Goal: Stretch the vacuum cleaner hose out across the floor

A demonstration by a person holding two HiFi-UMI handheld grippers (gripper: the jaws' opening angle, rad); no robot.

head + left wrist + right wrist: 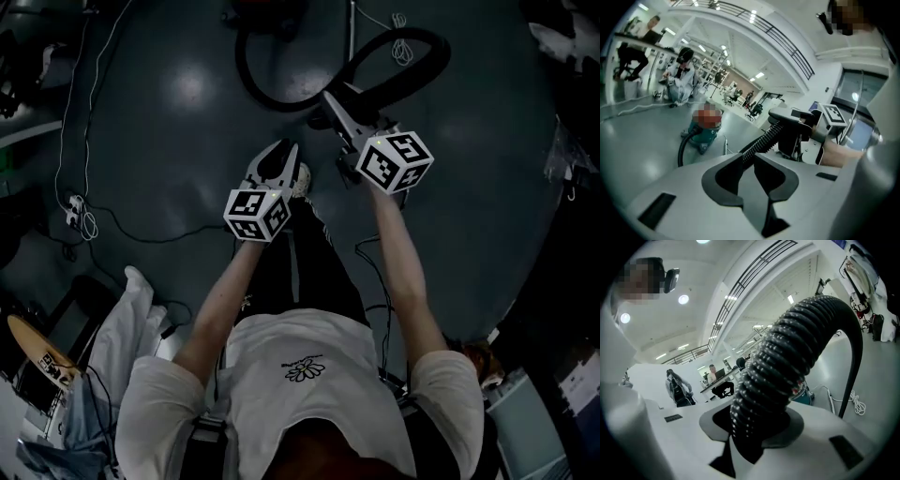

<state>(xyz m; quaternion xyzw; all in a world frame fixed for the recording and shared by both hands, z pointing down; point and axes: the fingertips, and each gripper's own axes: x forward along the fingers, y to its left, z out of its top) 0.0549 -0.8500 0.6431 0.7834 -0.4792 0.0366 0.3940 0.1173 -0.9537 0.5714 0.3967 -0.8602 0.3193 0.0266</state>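
The black ribbed vacuum hose (412,42) runs from the vacuum cleaner (267,11) at the top edge, curves across the floor and arches up in a loop. My right gripper (336,105) is shut on it; in the right gripper view the hose (787,357) fills the jaws of the right gripper (754,423) and bends over to the floor. My left gripper (281,150) hangs beside it, lower left. Its jaws (747,157) stand slightly apart with nothing between them. Beyond them the hose (764,138) leads to the right gripper (790,133). The teal vacuum cleaner (705,133) stands behind.
Thin cables (89,220) trail over the dark floor at the left, and a white cord (401,47) lies inside the hose loop. My shoe (302,178) is just under the left gripper. Clutter lines the lower left. People sit at desks (679,75) far off.
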